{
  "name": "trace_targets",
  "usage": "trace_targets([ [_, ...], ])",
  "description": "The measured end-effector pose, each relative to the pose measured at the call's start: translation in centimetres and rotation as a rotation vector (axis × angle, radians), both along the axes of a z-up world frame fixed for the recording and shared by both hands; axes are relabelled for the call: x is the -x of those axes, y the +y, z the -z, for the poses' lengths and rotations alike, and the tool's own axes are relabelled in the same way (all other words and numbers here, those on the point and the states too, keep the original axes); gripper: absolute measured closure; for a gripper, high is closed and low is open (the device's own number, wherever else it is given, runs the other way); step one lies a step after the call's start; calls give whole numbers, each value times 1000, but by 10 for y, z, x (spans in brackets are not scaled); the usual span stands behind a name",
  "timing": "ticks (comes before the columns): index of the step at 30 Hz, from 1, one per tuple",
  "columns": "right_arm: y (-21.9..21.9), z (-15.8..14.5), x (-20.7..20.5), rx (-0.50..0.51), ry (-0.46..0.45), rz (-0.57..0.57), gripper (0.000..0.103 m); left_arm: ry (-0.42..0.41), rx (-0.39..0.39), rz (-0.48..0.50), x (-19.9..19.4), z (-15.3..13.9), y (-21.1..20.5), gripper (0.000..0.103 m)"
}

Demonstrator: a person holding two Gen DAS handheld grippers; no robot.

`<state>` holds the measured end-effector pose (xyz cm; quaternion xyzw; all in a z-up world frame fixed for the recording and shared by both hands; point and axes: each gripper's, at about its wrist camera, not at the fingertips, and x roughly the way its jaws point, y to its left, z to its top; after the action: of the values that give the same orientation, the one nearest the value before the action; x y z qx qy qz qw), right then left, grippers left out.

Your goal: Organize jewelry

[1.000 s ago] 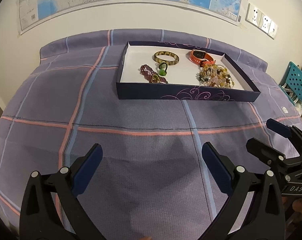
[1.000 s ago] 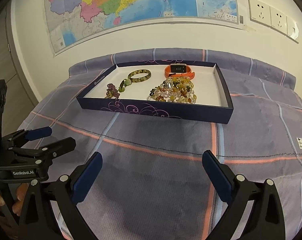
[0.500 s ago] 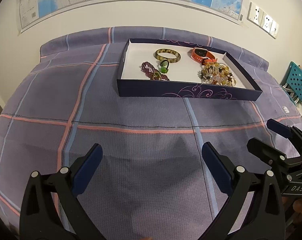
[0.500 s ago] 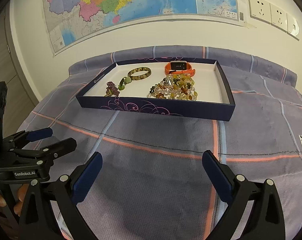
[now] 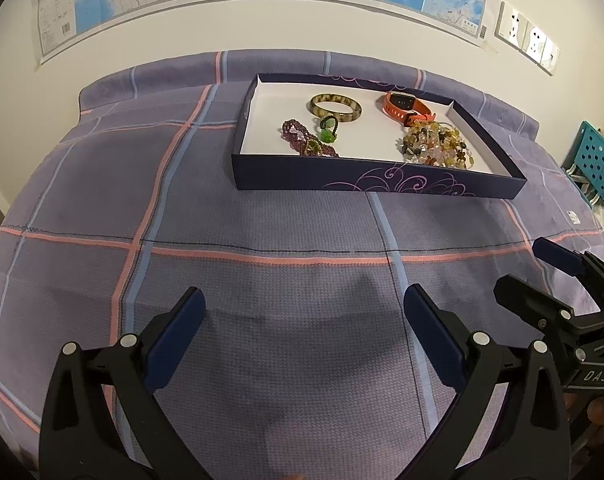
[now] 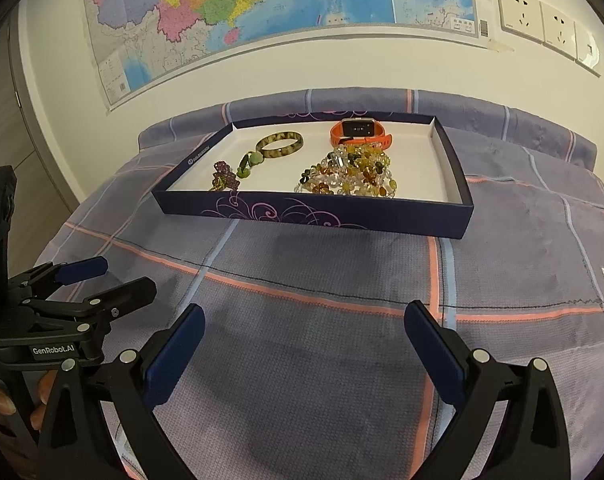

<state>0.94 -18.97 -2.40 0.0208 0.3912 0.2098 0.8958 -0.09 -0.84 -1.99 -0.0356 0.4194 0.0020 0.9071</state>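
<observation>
Jewelry tray [image 5: 381, 190] on plaid bedspread [image 5: 262, 240], both grippers empty above the near cloth.

Tray: dark, shallow, white inside, lying at the far middle of the bedspread below a wall map [image 6: 262, 12]. Contents: mottled bangle [image 5: 336, 107] at far centre; orange watch [image 5: 401, 106] to its right; purple bead bracelet [image 5: 302, 142] at near left, with a green ring [image 5: 327, 129] just beside it; heap of amber and clear beads [image 5: 435, 146] at near right, touching the watch strap. Left gripper [image 5: 303, 322]: jaws wide apart, holding nothing. Right gripper [image 6: 303, 338]: jaws wide apart, holding nothing. Both well apart from the tray. Wall sockets [image 6: 541, 20] at far right.
</observation>
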Motion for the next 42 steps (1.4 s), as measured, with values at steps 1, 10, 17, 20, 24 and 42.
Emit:
trace_targets([
  [1,0,0,0,-1,1,-1,6,1,0,-1,0,0,0,5],
  [10,1,2,0,7,8,1,6,6,2,1,-1,2,0,5],
  [17,2,2,-2,10,10,-1,6,7,2,2,0,3,0,5],
  [20,1,2,-2,8,9,1,6,7,3,2,0,4,0,5],
  [24,1,2,-2,6,12,2,6,7,3,2,0,4,0,5],
  [42,0,2,-3,1,16,6,6,11,1,3,0,6,0,5],
])
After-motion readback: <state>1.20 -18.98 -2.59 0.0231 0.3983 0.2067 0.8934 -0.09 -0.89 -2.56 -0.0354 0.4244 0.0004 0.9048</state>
